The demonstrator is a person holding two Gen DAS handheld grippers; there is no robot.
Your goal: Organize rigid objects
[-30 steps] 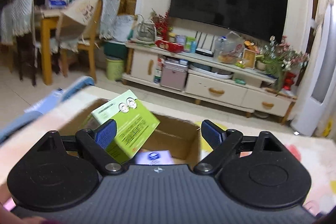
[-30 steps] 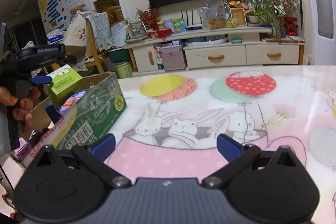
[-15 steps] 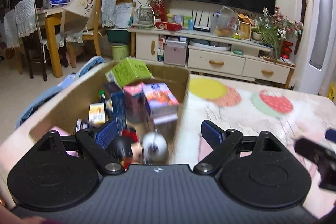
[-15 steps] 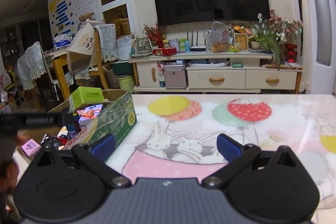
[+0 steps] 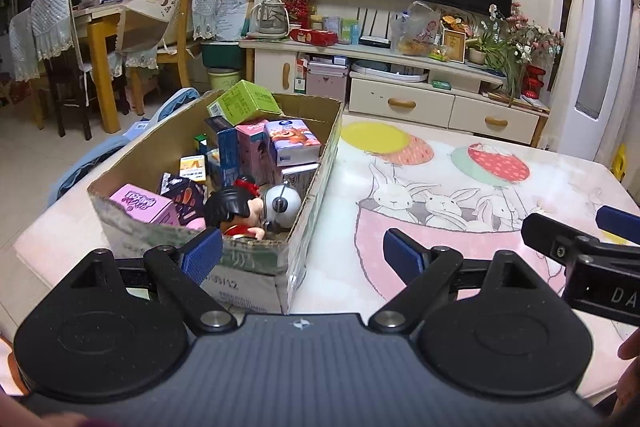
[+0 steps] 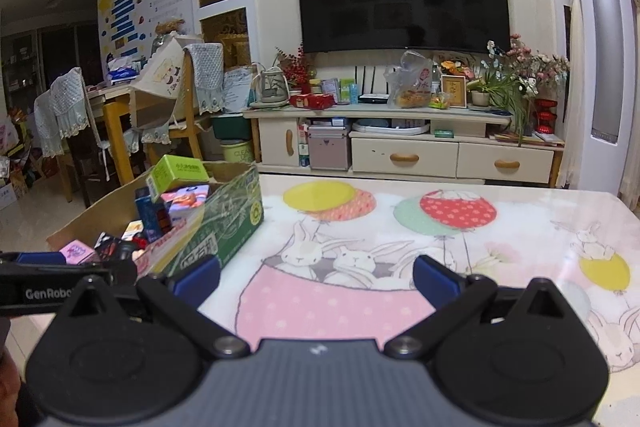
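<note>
A cardboard box (image 5: 316, 187) stands on the left side of the table and holds several small cartons and toys. A green carton (image 5: 244, 103) lies on top at its far end. A pink carton (image 5: 142, 203), a dark-haired doll (image 5: 236, 207) and a white round toy (image 5: 282, 201) sit at the near end. My left gripper (image 5: 302, 257) is open and holds nothing, just in front of the box's near right corner. My right gripper (image 6: 315, 277) is also open with nothing in it, over the rabbit-print tablecloth (image 6: 360, 227), right of the box (image 6: 224, 223).
The table's left edge runs close beside the box, with a blue garment (image 5: 100, 155) on a seat below it. Beyond the table's far edge stand a TV cabinet (image 6: 400, 147) and wooden chairs (image 6: 120, 131). The right gripper (image 5: 572, 227) shows at the left view's right edge.
The green carton that was at my left fingers now rests on the pile in the box. My left gripper has drawn back and to the right. The right gripper has backed off slightly.
</note>
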